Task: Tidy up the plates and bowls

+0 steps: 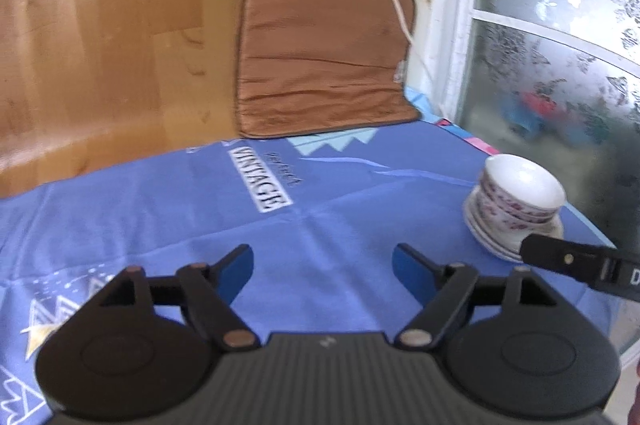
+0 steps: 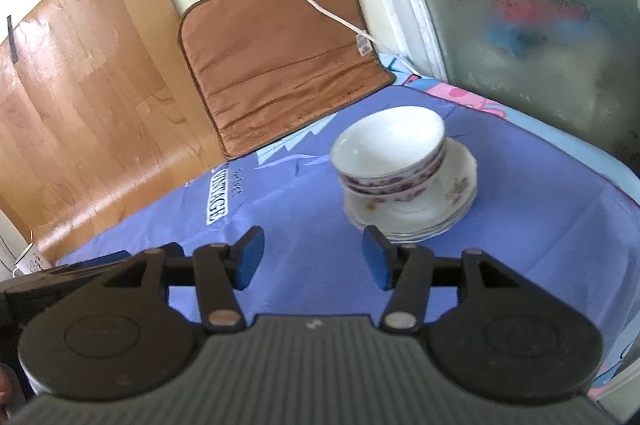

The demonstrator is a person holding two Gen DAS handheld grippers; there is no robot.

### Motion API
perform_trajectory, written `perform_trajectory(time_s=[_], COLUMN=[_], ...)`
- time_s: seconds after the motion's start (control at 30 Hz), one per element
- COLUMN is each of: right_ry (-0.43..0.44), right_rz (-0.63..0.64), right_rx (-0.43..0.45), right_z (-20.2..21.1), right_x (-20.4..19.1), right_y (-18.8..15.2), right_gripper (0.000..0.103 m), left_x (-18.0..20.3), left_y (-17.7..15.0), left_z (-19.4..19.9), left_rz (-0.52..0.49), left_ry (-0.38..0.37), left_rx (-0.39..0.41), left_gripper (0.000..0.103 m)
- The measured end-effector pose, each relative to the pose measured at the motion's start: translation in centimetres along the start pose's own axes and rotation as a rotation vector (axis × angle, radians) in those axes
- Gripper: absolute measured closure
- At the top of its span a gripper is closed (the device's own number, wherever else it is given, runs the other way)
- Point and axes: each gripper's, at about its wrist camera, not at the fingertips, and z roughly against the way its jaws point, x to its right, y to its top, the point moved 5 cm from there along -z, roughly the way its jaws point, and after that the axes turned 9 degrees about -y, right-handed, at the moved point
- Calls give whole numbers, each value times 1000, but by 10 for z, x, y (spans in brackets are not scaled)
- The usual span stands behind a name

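Observation:
Two nested white bowls with red flower bands [image 2: 390, 153] sit on a stack of white plates [image 2: 456, 193] on the blue cloth. The stack shows in the left wrist view too: bowls [image 1: 520, 193], plates [image 1: 480, 229], at the right. My right gripper [image 2: 313, 257] is open and empty, just in front of the plates. My left gripper [image 1: 323, 267] is open and empty over bare cloth, left of the stack. A part of the right gripper [image 1: 580, 265] shows at the right edge there.
A blue printed cloth [image 2: 280, 193] covers the table. A brown padded mat [image 2: 272, 65] leans on the wall at the back. A wooden board [image 2: 80, 105] stands at the left. A frosted window [image 2: 540, 5] is at the right. A white cable [image 2: 312, 5] hangs from a power strip.

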Motion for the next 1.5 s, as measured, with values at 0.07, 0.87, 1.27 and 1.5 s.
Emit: perform_trajectory(time_s=[0.07, 0.87, 1.27, 1.5], right_ry=[6, -74, -86, -81], right_rz=[15, 27, -41, -38], right_rx=[2, 233, 167, 171], right_z=[1, 17, 10, 11], right_x=[-6, -25, -19, -20], right_y=[-3, -14, -24, -24], right_gripper=[45, 8, 8, 8], left_x=[-6, -28, -27, -30], left_y=[-2, -8, -9, -9], left_z=[3, 13, 16, 15], left_rz=[11, 41, 29, 39], left_ry=[14, 103, 125, 143], left_rx=[8, 50, 49, 41], left_gripper=[22, 0, 0, 0])
